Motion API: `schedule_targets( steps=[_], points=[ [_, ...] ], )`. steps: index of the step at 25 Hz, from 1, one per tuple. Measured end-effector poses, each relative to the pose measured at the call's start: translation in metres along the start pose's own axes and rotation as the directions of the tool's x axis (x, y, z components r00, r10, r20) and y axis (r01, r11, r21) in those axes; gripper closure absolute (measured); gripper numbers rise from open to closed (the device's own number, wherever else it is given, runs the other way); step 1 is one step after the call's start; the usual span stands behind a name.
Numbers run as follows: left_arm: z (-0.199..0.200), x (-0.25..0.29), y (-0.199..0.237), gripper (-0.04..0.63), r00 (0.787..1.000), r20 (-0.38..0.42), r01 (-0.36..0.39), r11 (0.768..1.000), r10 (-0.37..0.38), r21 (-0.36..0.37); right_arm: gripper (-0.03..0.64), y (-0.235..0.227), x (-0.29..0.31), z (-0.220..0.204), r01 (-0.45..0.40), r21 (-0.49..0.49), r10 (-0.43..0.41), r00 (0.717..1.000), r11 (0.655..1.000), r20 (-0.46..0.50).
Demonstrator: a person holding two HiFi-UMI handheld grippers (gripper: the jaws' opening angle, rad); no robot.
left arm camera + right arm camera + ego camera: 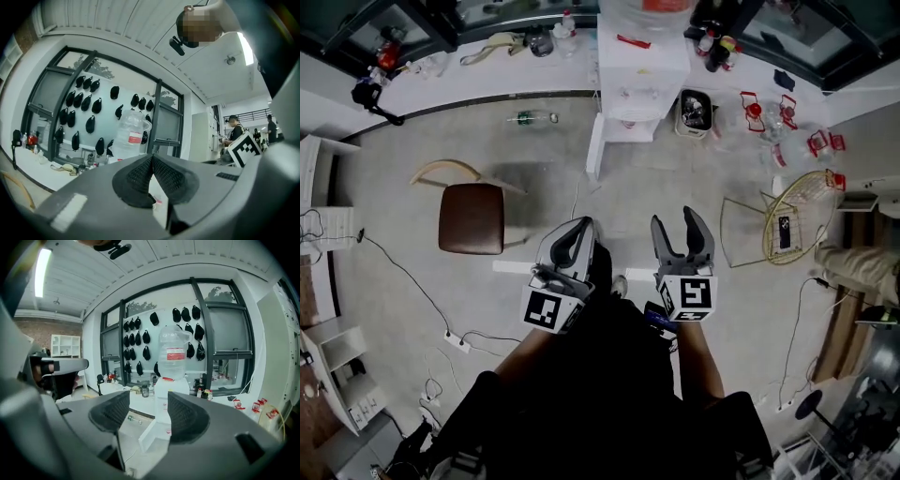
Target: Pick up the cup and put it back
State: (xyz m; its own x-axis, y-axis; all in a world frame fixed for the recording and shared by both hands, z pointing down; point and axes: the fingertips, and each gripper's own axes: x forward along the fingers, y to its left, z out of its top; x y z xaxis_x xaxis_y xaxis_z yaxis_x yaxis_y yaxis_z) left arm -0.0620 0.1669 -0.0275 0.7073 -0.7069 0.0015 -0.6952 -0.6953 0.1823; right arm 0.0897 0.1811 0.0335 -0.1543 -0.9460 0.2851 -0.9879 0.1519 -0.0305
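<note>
- Head view, far left: a chair [472, 217] with a brown seat stands on the grey floor. Beyond it, a green bottle [530, 117] lies on its side near the white counter [478, 80].
- My left gripper [577, 227] is held out over the floor, right of the chair. In the left gripper view its black ribbed pads [138, 176] meet tip to tip with nothing between them.
- Above those closed jaws, the same view shows black caps [89, 103] hung in rows on the window wall.
- A white water dispenser [642, 70] stands at the counter ahead of both grippers, with a large clear water bottle [174, 355] upended on top.
- What looks like the cup [630, 123], small with a touch of red, sits in the niche on the dispenser's front, well apart from both grippers. It is too small for me to be sure.
- My right gripper [681, 225] is just beside the left one. Its jaws stand apart and empty, and the right gripper view shows the far dispenser in the gap between them.
- Just right of the dispenser is a dark bin [696, 111] with a pale liner, and farther right a gold wire chair [797, 217].
</note>
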Motion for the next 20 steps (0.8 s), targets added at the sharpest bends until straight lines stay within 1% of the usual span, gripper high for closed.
schedule_targets(
  steps=[2, 6, 9, 13, 17, 20],
  points=[
    [-0.004, 0.028, 0.020, 0.588, 1.000, -0.023, 0.004, 1.000, -0.004, 0.000, 0.376, -0.010, 0.030, -0.002, 0.000, 0.001, 0.000, 1.000, 1.000, -0.022],
    [0.000, 0.082, 0.055, 0.588, 1.000, -0.015, 0.026, 0.999, -0.026, 0.024, 0.373, -0.026, 0.091, -0.001, -0.008, -0.003, 0.008, 1.000, 1.000, -0.028],
    [-0.007, 0.116, 0.076, 0.588, 1.000, -0.004, 0.022, 1.000, -0.021, 0.021, 0.373, -0.035, 0.134, -0.016, -0.029, -0.005, 0.029, 0.997, 1.000, -0.070],
    [-0.038, 0.145, 0.092, 0.588, 1.000, -0.017, -0.003, 1.000, 0.003, 0.016, 0.373, -0.046, 0.179, -0.047, -0.063, 0.004, 0.063, 0.994, 0.998, -0.089],
    [-0.080, 0.170, 0.104, 0.589, 0.999, 0.000, -0.047, 0.999, 0.047, 0.008, 0.373, -0.066, 0.218, -0.084, -0.098, 0.017, 0.099, 0.990, 0.995, -0.103],
    [-0.114, 0.185, 0.119, 0.588, 0.996, 0.016, -0.089, 0.996, 0.089, -0.004, 0.373, -0.082, 0.249, -0.121, -0.117, -0.012, 0.116, 0.988, 0.993, -0.103]
  ],
)
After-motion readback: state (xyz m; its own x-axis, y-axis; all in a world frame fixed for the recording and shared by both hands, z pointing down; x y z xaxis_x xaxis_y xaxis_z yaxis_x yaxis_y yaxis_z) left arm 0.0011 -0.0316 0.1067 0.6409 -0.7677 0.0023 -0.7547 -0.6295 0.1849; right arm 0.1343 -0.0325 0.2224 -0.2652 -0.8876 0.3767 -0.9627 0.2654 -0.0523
